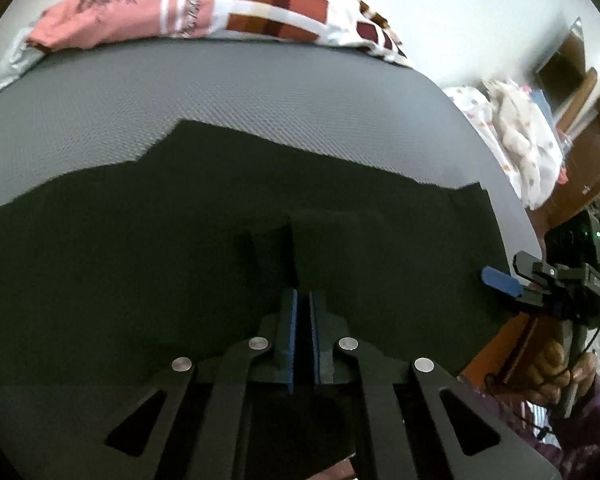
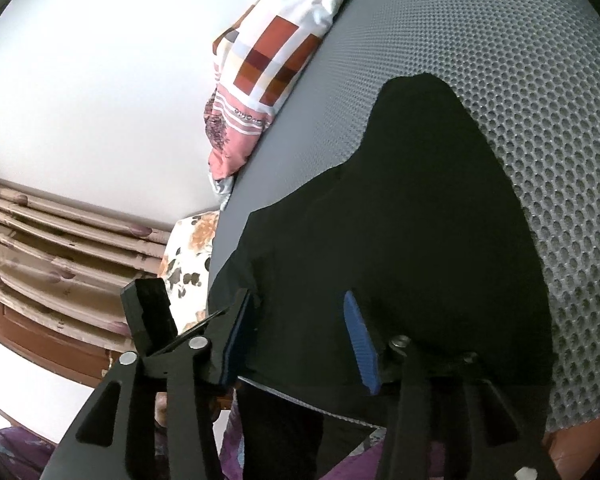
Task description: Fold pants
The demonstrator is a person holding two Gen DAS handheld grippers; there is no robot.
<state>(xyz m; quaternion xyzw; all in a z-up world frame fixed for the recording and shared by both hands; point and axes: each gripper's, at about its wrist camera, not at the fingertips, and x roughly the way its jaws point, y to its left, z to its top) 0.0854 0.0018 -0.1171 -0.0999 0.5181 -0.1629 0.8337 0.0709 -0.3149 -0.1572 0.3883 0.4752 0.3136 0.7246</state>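
Black pants (image 1: 260, 216) lie spread on a grey textured mat (image 1: 180, 96). My left gripper (image 1: 303, 300) sits at their near edge with its blue pads almost together on a raised fold of the cloth. My right gripper (image 2: 300, 300) is open over the pants (image 2: 400, 220) at their edge, one blue pad (image 2: 360, 344) on the cloth. It also shows at the right of the left wrist view (image 1: 500, 280), held by a hand.
A pink and checked pillow (image 1: 220, 4) lies at the far edge of the mat. Floral bedding (image 1: 516, 136) is piled to the right. In the right wrist view a curtain (image 2: 52, 248) and a white wall are on the left.
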